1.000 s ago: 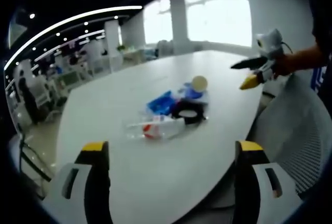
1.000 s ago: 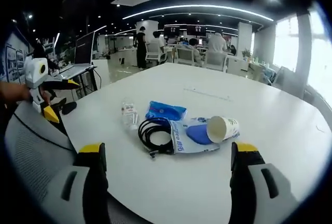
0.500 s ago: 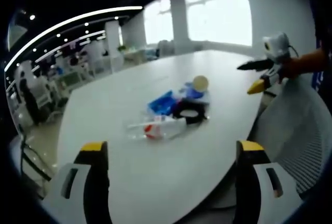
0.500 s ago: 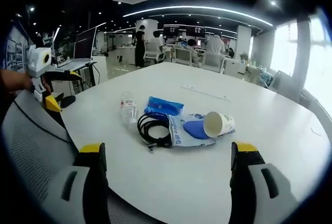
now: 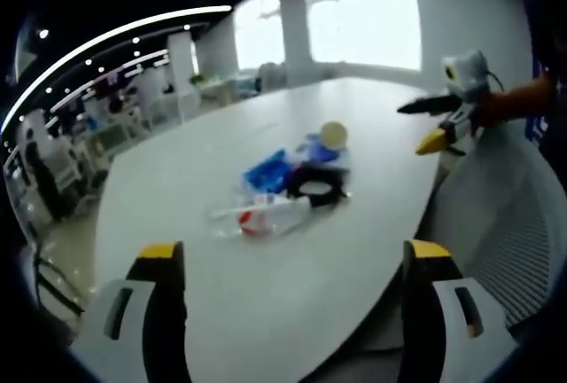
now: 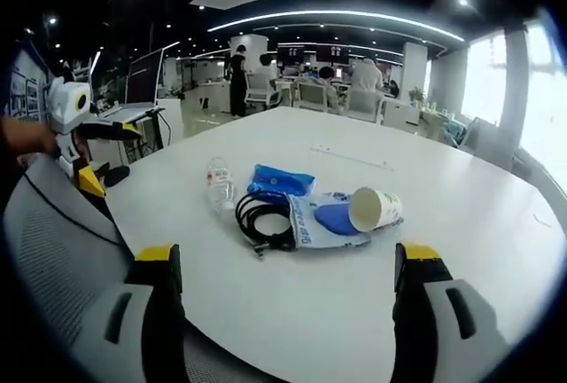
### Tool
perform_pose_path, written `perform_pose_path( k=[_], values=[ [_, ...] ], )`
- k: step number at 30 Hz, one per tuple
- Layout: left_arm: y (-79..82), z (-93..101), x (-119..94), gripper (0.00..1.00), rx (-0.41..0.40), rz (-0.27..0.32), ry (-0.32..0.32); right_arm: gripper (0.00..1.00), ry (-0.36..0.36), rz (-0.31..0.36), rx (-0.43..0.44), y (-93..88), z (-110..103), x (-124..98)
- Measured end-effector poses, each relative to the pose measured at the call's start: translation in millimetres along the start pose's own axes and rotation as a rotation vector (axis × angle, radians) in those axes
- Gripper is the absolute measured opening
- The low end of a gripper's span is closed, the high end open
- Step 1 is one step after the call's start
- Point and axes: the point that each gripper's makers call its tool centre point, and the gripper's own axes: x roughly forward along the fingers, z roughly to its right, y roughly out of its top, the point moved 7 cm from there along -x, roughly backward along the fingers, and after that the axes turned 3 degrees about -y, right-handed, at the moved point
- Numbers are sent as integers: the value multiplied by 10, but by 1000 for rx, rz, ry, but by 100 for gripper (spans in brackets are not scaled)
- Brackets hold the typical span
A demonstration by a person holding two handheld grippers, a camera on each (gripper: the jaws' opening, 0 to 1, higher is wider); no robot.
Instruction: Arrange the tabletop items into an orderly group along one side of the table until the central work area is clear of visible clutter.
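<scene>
A small heap lies mid-table: a clear plastic bottle (image 6: 219, 195) on its side, a blue packet (image 6: 280, 181), a coiled black cable (image 6: 261, 220), a white and blue pouch (image 6: 323, 222) and a tipped paper cup (image 6: 372, 208). The left gripper view holds the same bottle (image 5: 265, 215), blue packet (image 5: 269, 170), cable (image 5: 316, 187) and cup (image 5: 333, 134). My left gripper (image 5: 288, 263) stands open, short of the heap and apart from it. My right gripper (image 6: 287, 263) is open too, nothing between its jaws. The right gripper (image 5: 434, 122) shows at the table's right edge, the left gripper (image 6: 89, 157) at the left.
The white oval table (image 6: 461, 250) has wide bare surface around the heap. A grey mesh chair back (image 5: 505, 214) stands close by, also seen as the chair (image 6: 53, 250) in the right gripper view. Desks, chairs and people (image 6: 239, 77) fill the office behind.
Both views shifted slightly with my hands; the heap sits a little lower left in the left gripper view. The items themselves have not moved, and both grippers stay open.
</scene>
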Motion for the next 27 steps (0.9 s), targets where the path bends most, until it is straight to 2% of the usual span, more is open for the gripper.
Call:
perform_pose_path(
  k=[10,16,20,27],
  values=[
    [120,-162,206,100,52,-6,-28,98,3,-17,-18,-19,-9,2],
    [146,-264,303,100,88,-27,-45,98,6,-18,-19,-19,-20,7],
    [132,-355,371,100,123,-65,-52,100,1,-14,-18,-14,-17,12],
    [204,-464,476,100,188,-90,-75,100,12,-25,-37,-21,-39,20]
  ],
)
